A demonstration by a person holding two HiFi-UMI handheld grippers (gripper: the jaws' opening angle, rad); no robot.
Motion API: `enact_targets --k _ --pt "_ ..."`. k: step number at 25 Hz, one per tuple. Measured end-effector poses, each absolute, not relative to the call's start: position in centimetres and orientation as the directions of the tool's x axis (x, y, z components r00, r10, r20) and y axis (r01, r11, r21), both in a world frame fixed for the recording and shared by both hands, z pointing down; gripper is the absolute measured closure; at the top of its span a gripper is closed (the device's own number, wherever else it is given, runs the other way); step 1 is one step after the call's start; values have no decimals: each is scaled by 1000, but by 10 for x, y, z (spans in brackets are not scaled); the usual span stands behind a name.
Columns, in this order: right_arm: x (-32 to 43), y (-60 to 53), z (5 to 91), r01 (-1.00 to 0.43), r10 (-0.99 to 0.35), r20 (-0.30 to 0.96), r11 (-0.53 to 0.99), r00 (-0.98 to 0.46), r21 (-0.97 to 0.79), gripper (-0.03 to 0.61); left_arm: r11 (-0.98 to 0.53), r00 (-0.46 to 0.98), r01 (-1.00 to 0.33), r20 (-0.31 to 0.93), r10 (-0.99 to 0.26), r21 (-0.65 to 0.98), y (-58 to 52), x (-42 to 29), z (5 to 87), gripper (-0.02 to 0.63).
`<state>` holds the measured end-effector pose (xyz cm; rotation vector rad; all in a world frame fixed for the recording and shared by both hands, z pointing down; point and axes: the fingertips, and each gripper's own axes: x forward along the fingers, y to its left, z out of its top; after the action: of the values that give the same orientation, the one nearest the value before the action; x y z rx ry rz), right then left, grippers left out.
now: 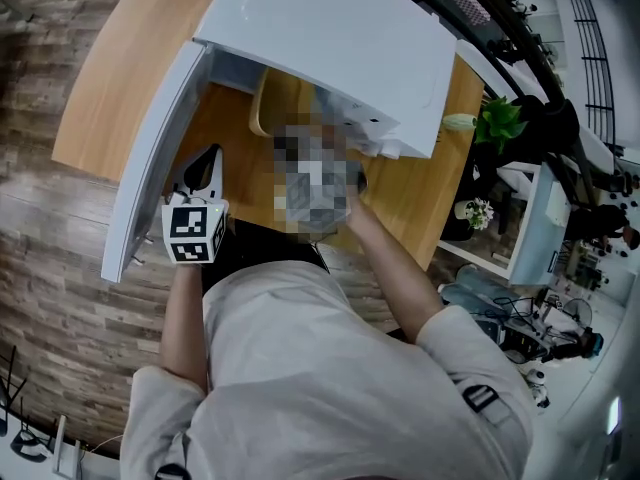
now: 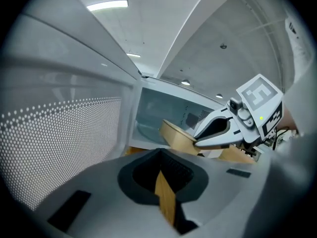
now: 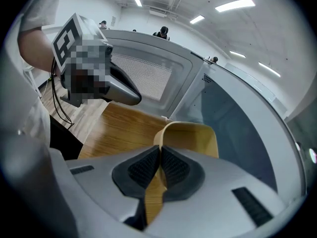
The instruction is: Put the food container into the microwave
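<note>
The food container (image 1: pixel 272 104) is a tan paper bowl, tilted, at the mouth of the white microwave (image 1: pixel 330 38). My right gripper (image 3: pixel 161 155) is shut on the bowl's (image 3: pixel 193 138) near rim; in the head view a mosaic patch hides this gripper. The left gripper view shows it (image 2: pixel 197 141) pinching the bowl (image 2: pixel 176 134) in front of the cavity. My left gripper (image 1: pixel 205 160) hangs beside the open door (image 1: pixel 150 158), jaws together with nothing between them (image 2: pixel 159 155).
The door (image 2: pixel 59 133) swings out to the left, its dotted window close to my left gripper. The microwave stands on a wooden table (image 1: pixel 110 88). A potted plant (image 1: pixel 497 120) and a cluttered desk (image 1: pixel 540 318) lie to the right. People (image 3: pixel 161 32) stand far behind.
</note>
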<state>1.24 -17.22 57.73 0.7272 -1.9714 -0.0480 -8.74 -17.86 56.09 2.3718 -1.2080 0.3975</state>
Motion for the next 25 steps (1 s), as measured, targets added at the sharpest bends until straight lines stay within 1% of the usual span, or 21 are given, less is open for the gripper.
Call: enact_targets --k 15,25 --pt "10 -195 584 -427 -505 802 832 -319 354 560 -488 549 -835 454 -701 256 -192 -91 567 601" --pt "15 -212 588 -442 -525 796 816 -299 372 560 -488 553 -833 457 -697 263 -197 -84 571 601"
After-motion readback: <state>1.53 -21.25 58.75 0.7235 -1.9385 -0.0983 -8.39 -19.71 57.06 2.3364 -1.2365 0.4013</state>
